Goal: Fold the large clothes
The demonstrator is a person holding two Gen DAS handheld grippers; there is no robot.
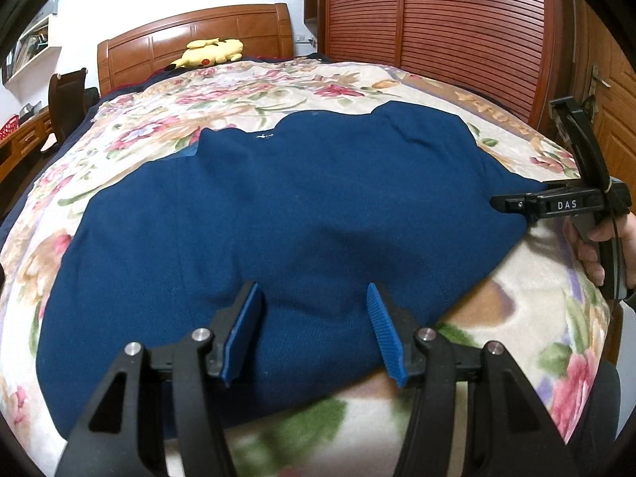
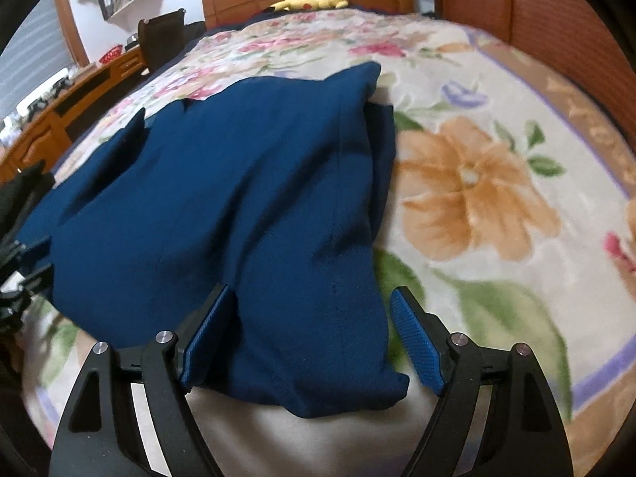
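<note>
Left gripper (image 1: 314, 330): standing wide open, clamping nothing, blue pads (image 1: 381, 334) hovering over the near hem of the blue garment (image 1: 278, 218), contact impossible to tell. Right gripper (image 2: 314, 338): also gaping wide, gripping nothing, straddling the garment's near corner at 6 o'clock, left finger lying against the cloth. Seen from the left wrist, that same tool showing at 3 o'clock, tips reaching the garment's edge, a bare hand (image 1: 596, 246) wrapping its handle.

Counting: two grippers, one garment, one yellow plush toy (image 1: 210, 52).

Garment lying spread and partly folded on the floral blanket (image 1: 516, 298), filling mid-frame. Plush toy resting at 12 o'clock by the wooden headboard (image 1: 167, 39). Both tools pointing forward and slightly down along the bed.
</note>
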